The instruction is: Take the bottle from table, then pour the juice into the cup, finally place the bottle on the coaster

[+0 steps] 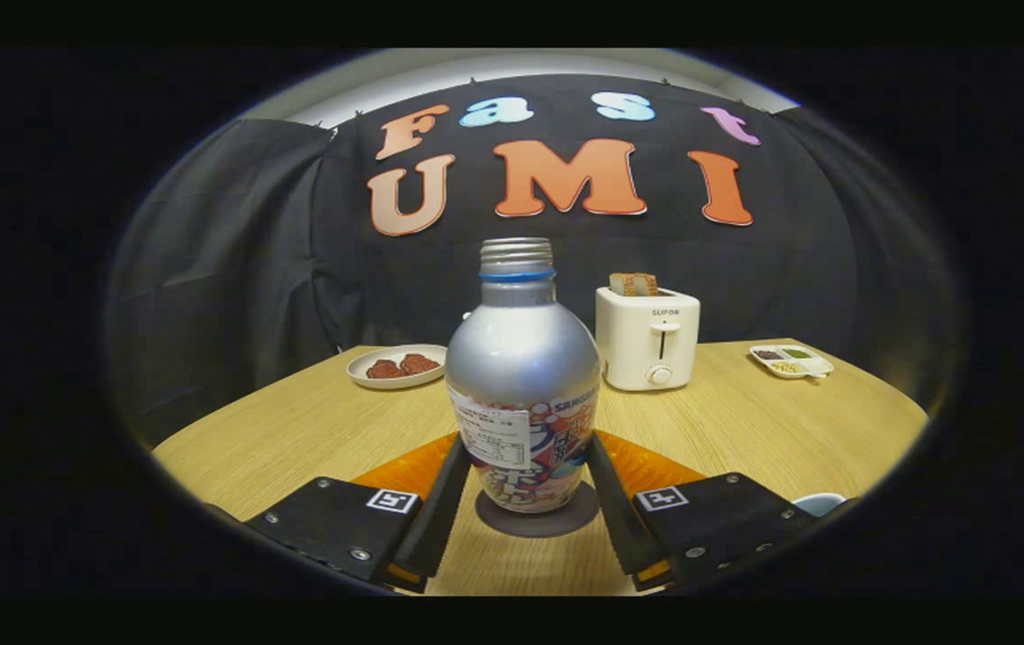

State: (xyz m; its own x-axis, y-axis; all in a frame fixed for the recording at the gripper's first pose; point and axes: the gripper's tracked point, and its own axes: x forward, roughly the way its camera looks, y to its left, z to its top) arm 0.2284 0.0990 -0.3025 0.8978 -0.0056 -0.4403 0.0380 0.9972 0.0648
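A silver bottle point(522, 376) with a colourful label and an uncapped threaded neck stands upright on a dark round coaster point(565, 522) on the wooden table point(296, 439). My gripper point(529, 445) is shut on the bottle. Its two fingers press against the lower body from the left and right, just above the coaster. The pale blue rim of a cup point(819, 503) peeks out close beside the right finger's base; the rest of the cup is hidden.
Beyond the bottle, a white toaster point(648, 339) holds a slice of bread. A white plate point(396, 365) with brown food sits at the back left. A small divided dish point(791, 360) lies at the back right.
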